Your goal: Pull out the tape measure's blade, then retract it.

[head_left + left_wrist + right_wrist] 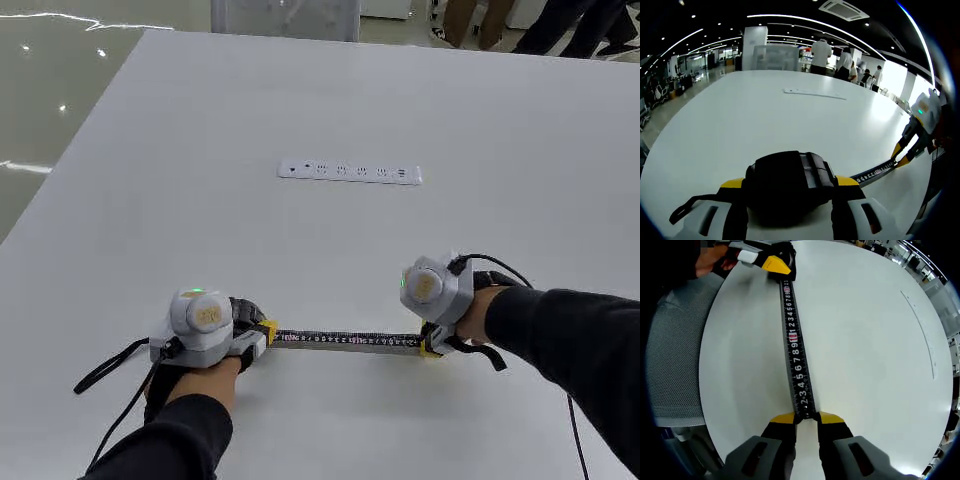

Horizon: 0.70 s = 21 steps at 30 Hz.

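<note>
The black tape measure case (789, 182) sits between the yellow-tipped jaws of my left gripper (789, 182), which is shut on it; the case (248, 316) lies at the front left of the white table. Its dark numbered blade (348, 341) runs flat across the table to my right gripper (430, 349). From the right gripper's own camera the blade (796, 355) stretches away to the case (781, 255), and my right gripper (807, 417) is shut on the blade's end. The blade (875, 173) also leads off toward the right gripper (904, 153).
A white power strip (349, 172) lies flat in the middle of the table (300, 100), well beyond the tape. A black strap (105, 366) trails left of the left gripper. People stand past the table's far edge (821, 55). A grey mesh chair (675, 360) stands beside the table.
</note>
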Motion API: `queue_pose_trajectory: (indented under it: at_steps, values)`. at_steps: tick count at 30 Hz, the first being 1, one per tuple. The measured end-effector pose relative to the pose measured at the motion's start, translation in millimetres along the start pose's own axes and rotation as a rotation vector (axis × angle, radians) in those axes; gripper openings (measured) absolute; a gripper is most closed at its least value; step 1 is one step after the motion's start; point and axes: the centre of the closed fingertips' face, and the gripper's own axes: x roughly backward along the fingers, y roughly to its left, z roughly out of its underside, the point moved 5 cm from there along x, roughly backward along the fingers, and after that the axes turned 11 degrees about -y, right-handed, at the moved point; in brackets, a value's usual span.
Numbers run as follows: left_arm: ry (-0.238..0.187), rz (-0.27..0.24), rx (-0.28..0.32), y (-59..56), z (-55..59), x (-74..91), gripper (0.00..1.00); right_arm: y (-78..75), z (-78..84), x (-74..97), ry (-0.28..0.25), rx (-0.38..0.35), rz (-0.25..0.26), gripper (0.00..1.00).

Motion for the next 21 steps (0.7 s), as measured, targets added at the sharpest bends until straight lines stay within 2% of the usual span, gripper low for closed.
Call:
queue_pose_trajectory:
  at_steps: [7, 10, 11, 14, 15, 21]
  values:
    - [-0.008, 0.0, 0.009, 0.9, 0.7, 0.5, 0.63, 0.0, -1.1, -0.5, -0.009, -0.011, 0.002, 0.12]
    - [0.009, 0.013, 0.02, 1.6, -0.3, -0.2, 0.63, 0.8, -2.9, -1.7, -0.008, 0.051, -0.013, 0.12]
    - [0.012, 0.014, 0.021, 1.5, -0.5, -0.4, 0.63, 1.0, -3.0, -1.7, -0.007, 0.04, -0.011, 0.12]
    - [0.014, 0.014, 0.024, 1.1, 0.3, -0.1, 0.63, 2.2, -7.0, -3.3, -0.009, 0.045, -0.009, 0.12]
    - [0.014, 0.015, 0.024, 0.9, 0.2, 0.3, 0.63, 2.8, -9.7, -4.4, -0.016, 0.02, -0.002, 0.12]
    - [0.026, 0.021, 0.026, 0.5, -0.2, 1.4, 0.63, 3.1, -19.7, -8.8, -0.026, 0.038, -0.018, 0.12]
